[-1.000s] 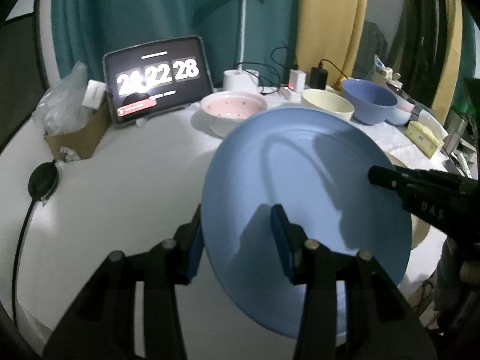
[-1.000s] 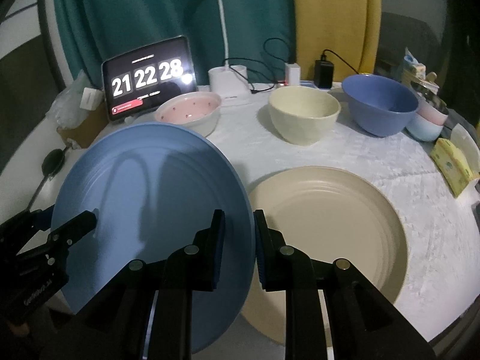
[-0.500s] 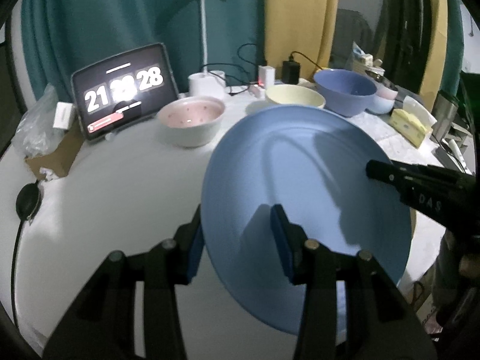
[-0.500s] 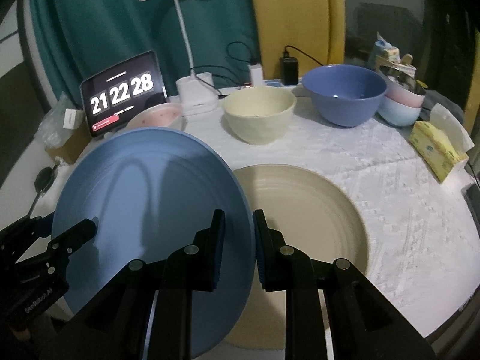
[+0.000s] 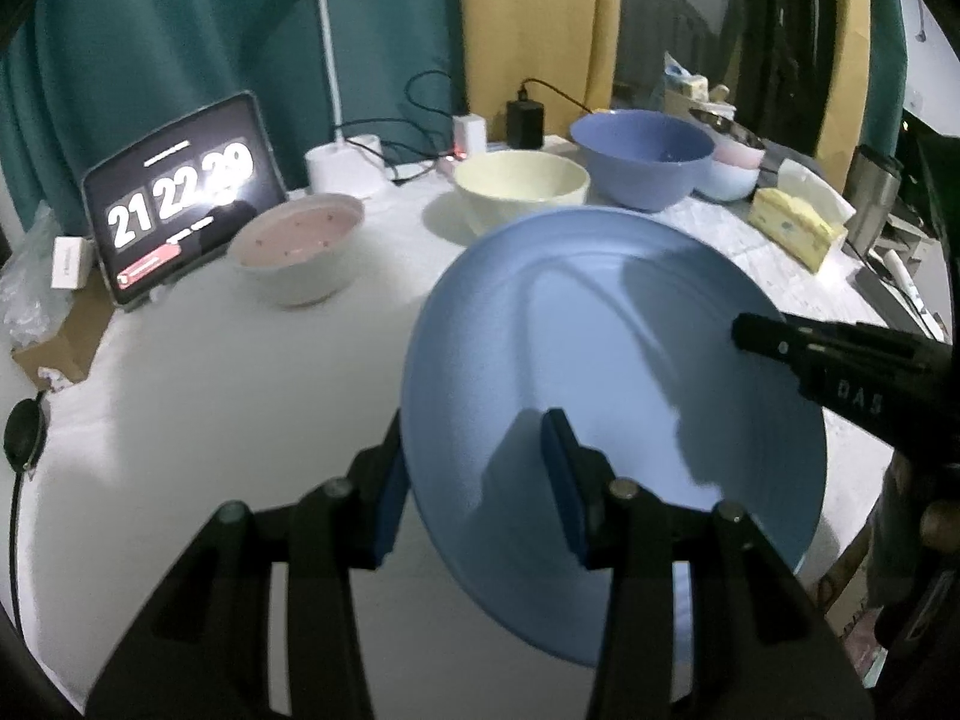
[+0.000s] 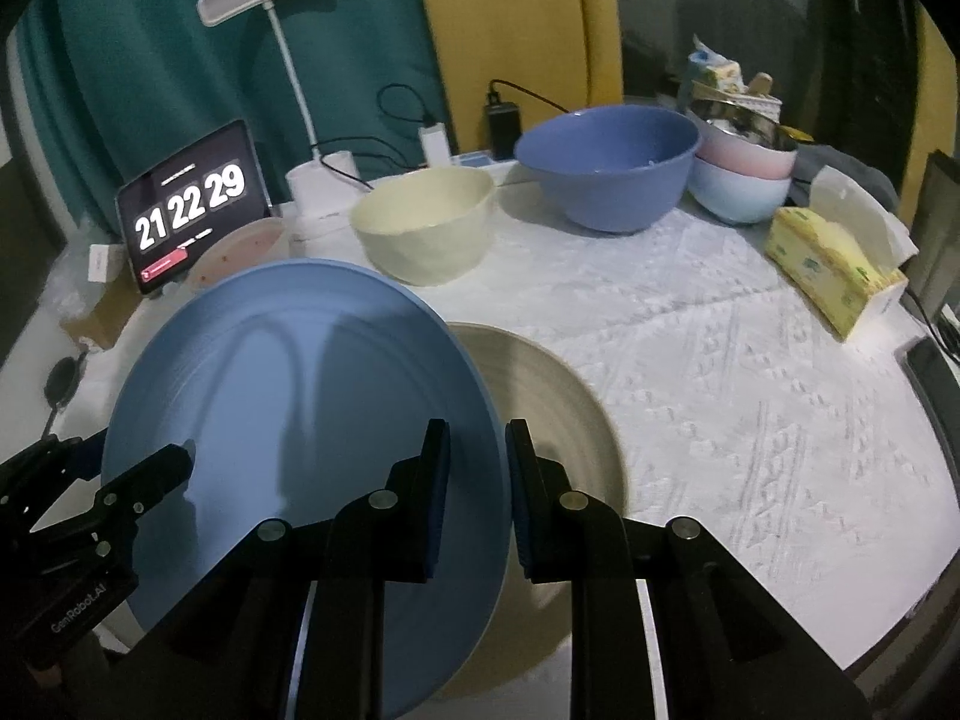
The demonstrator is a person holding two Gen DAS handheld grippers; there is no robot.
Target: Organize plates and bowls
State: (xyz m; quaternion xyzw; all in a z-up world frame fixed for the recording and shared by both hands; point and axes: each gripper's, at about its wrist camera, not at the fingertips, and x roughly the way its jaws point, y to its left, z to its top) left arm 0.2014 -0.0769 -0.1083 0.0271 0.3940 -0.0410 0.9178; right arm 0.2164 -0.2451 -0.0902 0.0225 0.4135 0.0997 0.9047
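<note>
Table (image 6: 720,372) w/ white cloth carries the scene: blue plate (image 6: 288,420) is held tilted above its near edge, overlapping the beige plate (image 6: 540,408) that lies flat there. Left gripper (image 5: 474,480) has its jaws part open astride the plate's left rim; right gripper (image 6: 477,492) has its jaws nearly closed, clamped on the opposite rim.

Risk, as judged: the hold is rim-only on both sides, so uneven hand speed or roll could twist the plate out of the narrow pads and drop it onto the beige plate. Swinging wide toward the far edge could clip the cream bowl (image 6: 423,228).

Right wrist view alone shows the beige plate, plus the pink and pale blue bowls (image 6: 741,180) stacked at the far right edge. Left wrist view hides that plate under the blue one, but shows the pink dotted bowl (image 5: 297,246) in full, near the tablet clock (image 5: 180,192).
</note>
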